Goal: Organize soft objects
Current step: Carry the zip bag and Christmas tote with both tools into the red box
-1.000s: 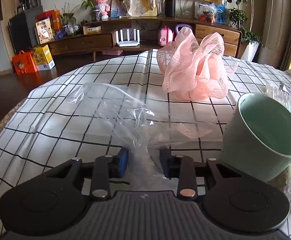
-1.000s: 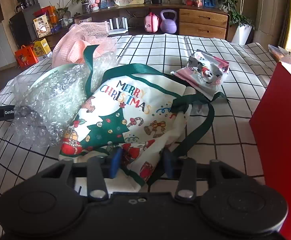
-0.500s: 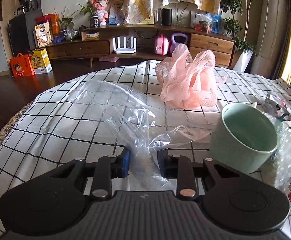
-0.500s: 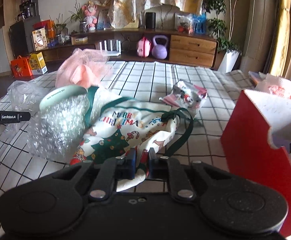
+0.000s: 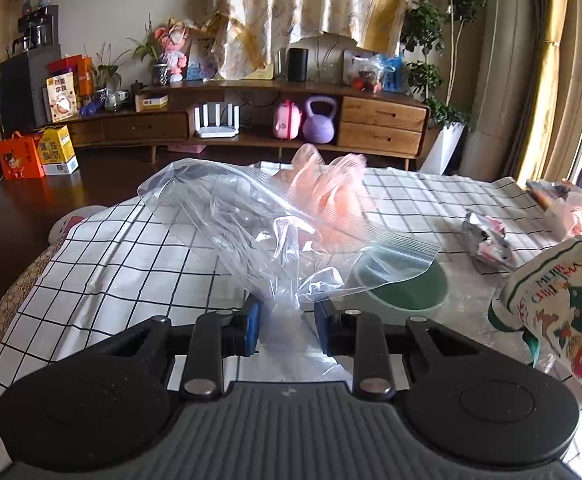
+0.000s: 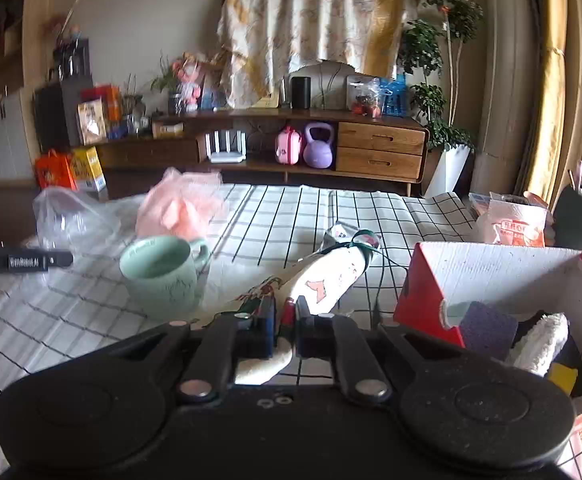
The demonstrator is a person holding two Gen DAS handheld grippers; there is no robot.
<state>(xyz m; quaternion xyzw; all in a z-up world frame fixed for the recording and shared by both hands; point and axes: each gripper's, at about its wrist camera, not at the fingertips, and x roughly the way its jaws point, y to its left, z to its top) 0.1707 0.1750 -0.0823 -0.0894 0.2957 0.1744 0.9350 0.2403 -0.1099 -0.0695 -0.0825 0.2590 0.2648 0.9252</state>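
Two grips hold: our left gripper [image 5: 287, 322] pinches the clear bag [image 5: 251, 220], our right gripper [image 6: 285, 328] clamps the Christmas bag [image 6: 323, 280], bound next, we judge, for the red box [image 6: 503, 276] at right.

Right gripper [image 6: 285, 326], lower centre, pinched the Christmas bag [image 6: 327, 276]. A green mug [image 6: 163, 274] stood at centre left; a red box [image 6: 427, 300] stood at right.

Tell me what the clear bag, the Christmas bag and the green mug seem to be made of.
Clear bag: thin glossy plastic film, see-through, crinkled, with a zip-style strip along its mouth.
Christmas bag: probably matte woven cloth, printed, with green ribbon handles; it hangs limp from the right gripper.
Green mug: likely glazed ceramic, with thick walls and a soft sheen, though faint marbling leaves this open.
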